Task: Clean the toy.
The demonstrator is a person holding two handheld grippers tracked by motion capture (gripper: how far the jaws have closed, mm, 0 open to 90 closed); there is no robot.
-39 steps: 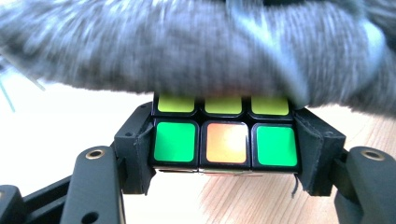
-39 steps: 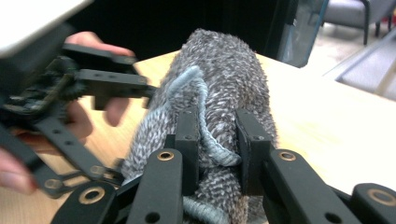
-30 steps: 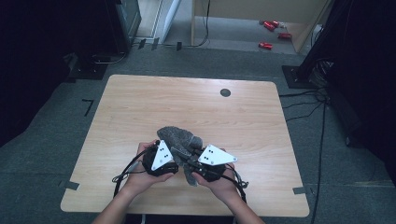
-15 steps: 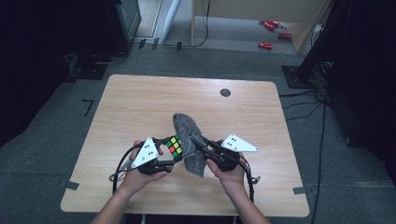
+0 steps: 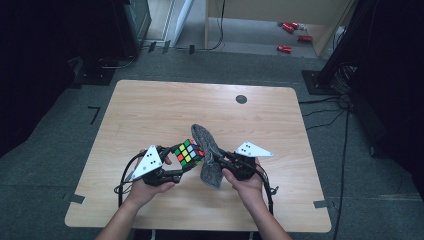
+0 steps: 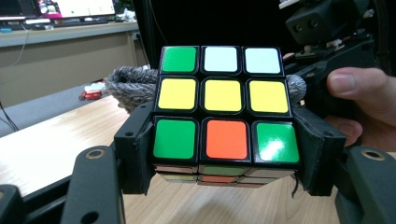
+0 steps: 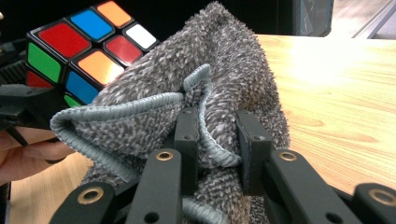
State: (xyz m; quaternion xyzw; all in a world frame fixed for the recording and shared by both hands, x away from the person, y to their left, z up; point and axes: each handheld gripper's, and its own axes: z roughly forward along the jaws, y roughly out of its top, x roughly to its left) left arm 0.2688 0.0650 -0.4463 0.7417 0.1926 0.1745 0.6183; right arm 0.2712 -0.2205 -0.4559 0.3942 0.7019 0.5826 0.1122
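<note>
Left gripper view puts the puzzle cube (image 6: 226,112) right under the lens: the left gripper (image 6: 226,179) has its two black jaws clamped on the cube's opposite sides, low down, with the green, orange, yellow and white stickers facing the camera. It looks a hard, boxy thing with glossy plastic faces, light enough for one hand but apt to slip if pinched on an edge or corner; flat pads on two opposite faces, as here, seem the safest hold. Being made of turning layers, it could twist if squeezed off-centre.

Just behind it hangs the grey cloth (image 6: 133,86), and the right gripper view shows that closer: the right gripper (image 7: 215,154) is closed on a bunched fold of the cloth (image 7: 224,74), pinching it near a ribbed, stitched hem. The fabric is nubbly terry, soft and limp, so it will drape and sag from wherever it is held; a gathered fold gives more purchase than a single edge.

From the high view, cube (image 5: 188,152) and cloth (image 5: 210,155) are held side by side, touching or nearly so, above the near half of the pale wooden table (image 5: 150,110), the left gripper (image 5: 175,172) and right gripper (image 5: 220,159) well forward of the person's hands. Farther off the tabletop has a small dark round cap (image 5: 241,99), and beyond it lies grey carpet (image 5: 250,65).
</note>
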